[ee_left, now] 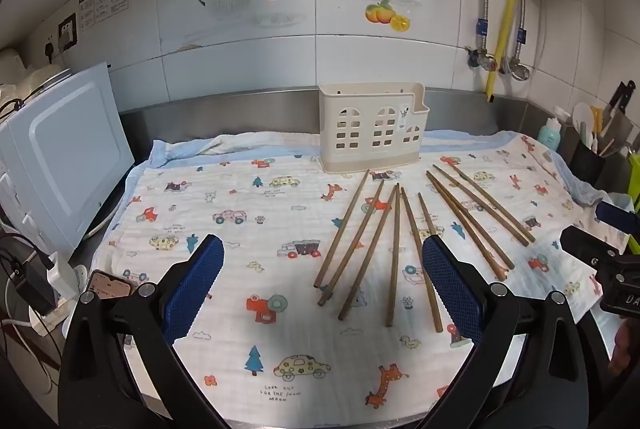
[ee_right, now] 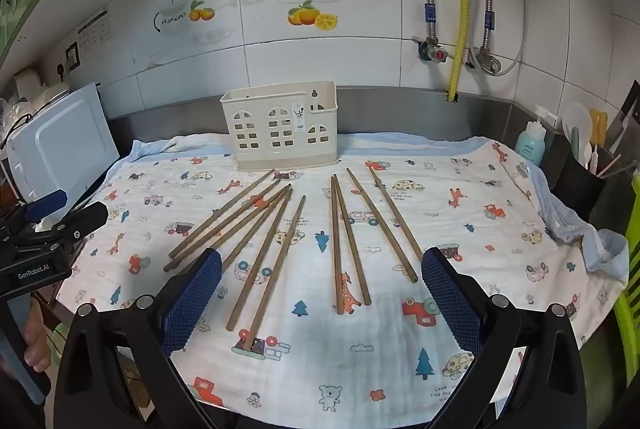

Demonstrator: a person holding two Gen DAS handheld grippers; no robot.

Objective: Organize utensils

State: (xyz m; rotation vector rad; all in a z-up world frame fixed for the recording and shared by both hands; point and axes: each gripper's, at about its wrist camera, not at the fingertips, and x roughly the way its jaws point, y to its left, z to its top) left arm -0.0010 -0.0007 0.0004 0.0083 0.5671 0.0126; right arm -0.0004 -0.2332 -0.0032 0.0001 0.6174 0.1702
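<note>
Both grippers, left (ee_left: 322,293) and right (ee_right: 320,303), hover with fingers spread wide, empty, above the chopsticks (ee_right: 262,257).

chopsticks (ee_left: 394,249) on cloth (ee_left: 240,189) — claw (ee_left: 322,281) wide

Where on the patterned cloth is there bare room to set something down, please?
The cloth's left half is free, between the white appliance and the brown wooden chopsticks, in front of the cream plastic utensil holder. The near edge is also bare. The right half is crowded with scattered chopsticks.
</note>
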